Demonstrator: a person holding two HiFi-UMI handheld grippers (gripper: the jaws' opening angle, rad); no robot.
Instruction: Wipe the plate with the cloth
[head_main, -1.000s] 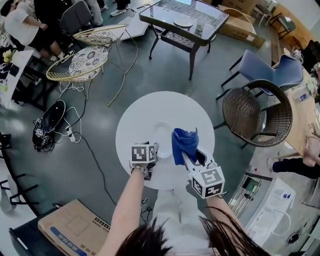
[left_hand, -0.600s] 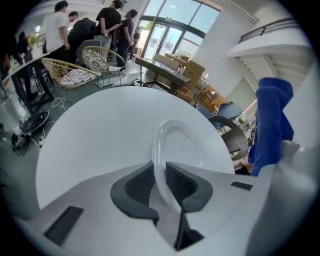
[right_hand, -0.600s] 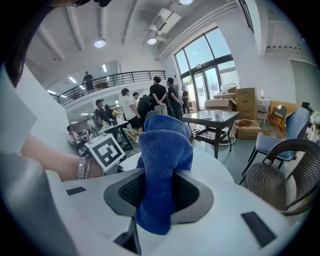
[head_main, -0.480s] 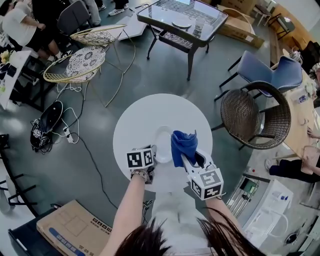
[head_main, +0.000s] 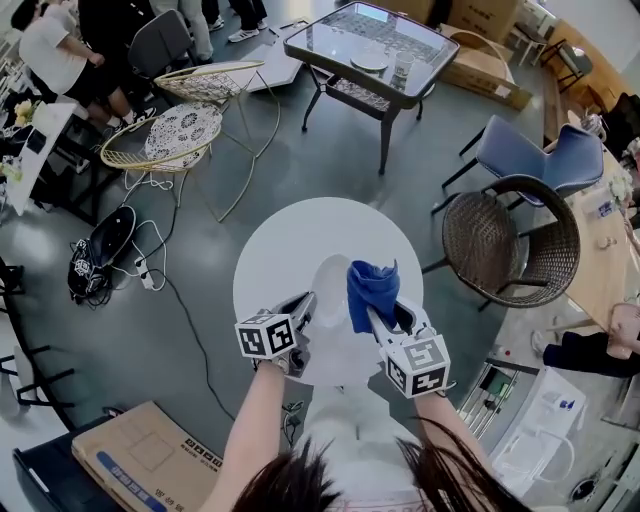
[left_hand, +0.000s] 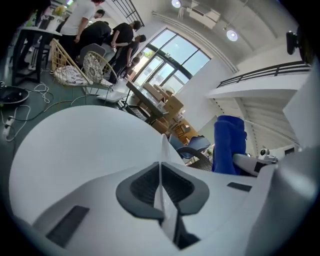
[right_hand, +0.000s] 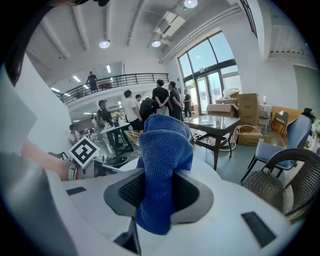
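Pinching the rim of the thin white round plate, the left tool has just been closing and now grips it, tilted over the round white surface. The right tool is clenched on the bunched blue cloth, just beside the plate. Both things are ready, but the wiping itself seems not yet begun.

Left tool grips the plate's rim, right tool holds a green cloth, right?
Not green: the right gripper view shows the cloth in the right tool is blue. The left tool, whose jaws have just been closing, does grip the plate's rim.
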